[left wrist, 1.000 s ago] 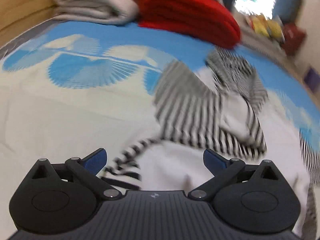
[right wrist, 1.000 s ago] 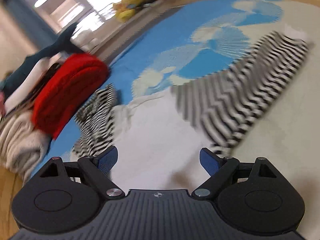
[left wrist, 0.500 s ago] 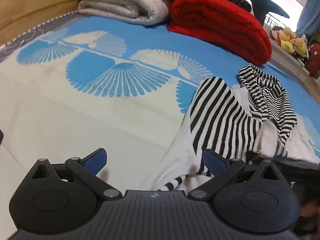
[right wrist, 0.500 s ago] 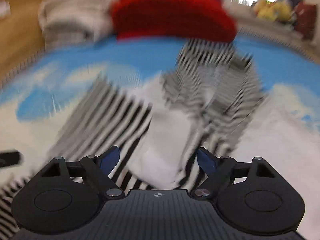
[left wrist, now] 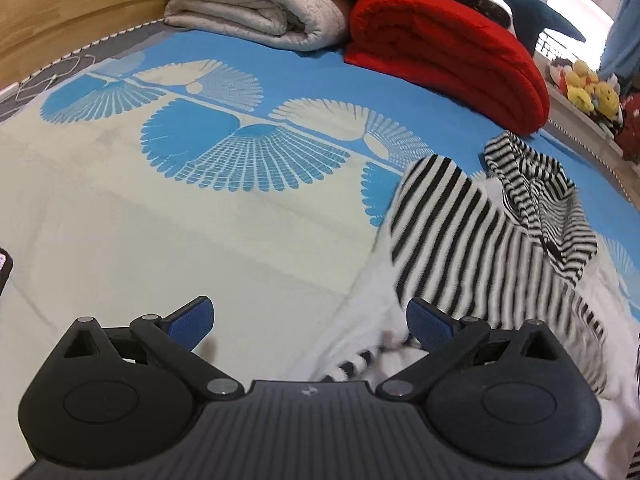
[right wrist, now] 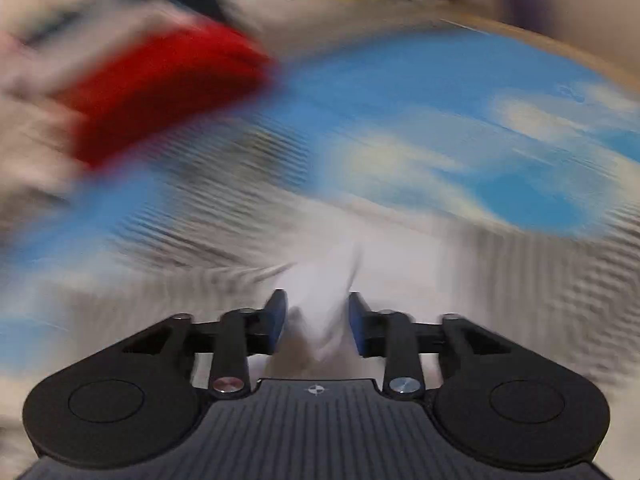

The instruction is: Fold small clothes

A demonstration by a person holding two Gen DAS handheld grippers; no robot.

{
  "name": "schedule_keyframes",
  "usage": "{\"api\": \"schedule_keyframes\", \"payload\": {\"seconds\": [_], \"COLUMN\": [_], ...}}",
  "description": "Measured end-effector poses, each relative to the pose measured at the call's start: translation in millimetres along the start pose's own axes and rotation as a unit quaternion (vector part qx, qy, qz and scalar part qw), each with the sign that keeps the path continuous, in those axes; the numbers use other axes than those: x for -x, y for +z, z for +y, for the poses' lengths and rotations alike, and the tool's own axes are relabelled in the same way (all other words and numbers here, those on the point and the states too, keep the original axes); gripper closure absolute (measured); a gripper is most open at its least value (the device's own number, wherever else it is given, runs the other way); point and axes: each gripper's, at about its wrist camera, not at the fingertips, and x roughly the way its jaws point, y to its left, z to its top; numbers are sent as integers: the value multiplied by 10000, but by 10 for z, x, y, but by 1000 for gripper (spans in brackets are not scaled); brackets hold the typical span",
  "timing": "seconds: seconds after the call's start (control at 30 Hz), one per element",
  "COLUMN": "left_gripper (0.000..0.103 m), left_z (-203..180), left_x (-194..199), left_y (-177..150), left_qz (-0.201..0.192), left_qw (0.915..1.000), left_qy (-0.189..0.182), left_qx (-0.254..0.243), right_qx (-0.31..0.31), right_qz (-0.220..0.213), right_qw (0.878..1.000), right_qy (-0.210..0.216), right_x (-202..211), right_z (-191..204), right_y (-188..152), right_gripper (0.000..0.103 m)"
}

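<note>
Right gripper (right wrist: 317, 322): closed since half a second ago, apparently clamped on white fabric of striped garment (left wrist: 472, 240); view blurred. Left gripper (left wrist: 310, 322): still apart, empty. Fold starting.

The bed (left wrist: 120, 216), spread with a blue-and-cream fan-patterned cover, carries a crumpled striped garment (left wrist: 488, 248) towards its right side; a folded grey blanket (left wrist: 260, 4) and red blanket (left wrist: 448, 52) lie along its far edge.

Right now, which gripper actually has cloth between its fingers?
The right gripper: its fingers are pinched on white fabric. The left gripper is wide open beside the striped garment.
</note>
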Motion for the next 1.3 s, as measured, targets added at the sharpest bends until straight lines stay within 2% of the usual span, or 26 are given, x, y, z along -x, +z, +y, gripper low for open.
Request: {"api": "schedule_keyframes", "payload": {"seconds": [0.03, 0.07, 0.13, 0.27, 0.37, 0.47, 0.6, 0.73, 0.83, 0.9, 1.0, 1.1, 1.2, 1.3], "left_gripper": [0, 0, 0, 0, 0, 0, 0, 0, 0, 0, 0, 0, 0, 0], "left_z": [-28, -54, -106, -217, -249, -256, -263, -245, -226, -220, -202, -98, 133, 371], "left_x": [-1, -1, -9, -55, -59, -57, -46, 1, 107, 204, 356, 479, 644, 708], "left_y": [-11, -20, -39, -50, -48, -57, -112, -223, -392, -517, -688, -862, -1053, -1233], "left_qz": [-10, -22, -31, -25, -69, -44, -32, -47, -63, -19, 1, 226, 413, 681], "left_qw": [10000, 10000, 9999, 9996, 9993, 9990, 9981, 9965, 9941, 9912, 9852, 9799, 9785, 9819], "left_qy": [-8, -40, -85, -44, -18, -30, -9, 10, 39, -77, -317, -462, -680, -832], "left_qx": [-24, -40, -76, -282, -362, -433, -614, -835, -1080, -1319, -1686, -1929, -1902, -1559], "right_qx": [17, -122, -581, -617, -975, -1287, -1387, -1225, -1034, -931, -831, -571, -514, -527], "right_qz": [12, -52, -184, -460, -667, -805, -960, -756, -568, -551, -442, -202, 35, 256], "right_qw": [9999, 9999, 9965, 9904, 9810, 9690, 9715, 9787, 9851, 9880, 9888, 9922, 9874, 9791], "right_qy": [-115, 28, 567, 1151, 1541, 1947, 1668, 1467, 1250, 1101, 1156, 1086, 1497, 1947], "right_x": [-37, -23, 95, 412, 735, 1017, 1139, 1050, 979, 973, 1022, 1056, 1146, 1232], "right_z": [-115, -208, -366, -273, -320, -412, -510, -662, -792, -868, -996, -1011, -1023, -1019], "right_y": [-86, -150, -259, -260, -197, -365, -687, -867, -996, -1130, -1396, -1666, -1914, -2064], "right_gripper": [58, 58, 54, 52, 40, 36, 35, 34, 30, 27, 21, 19, 18, 15]}}
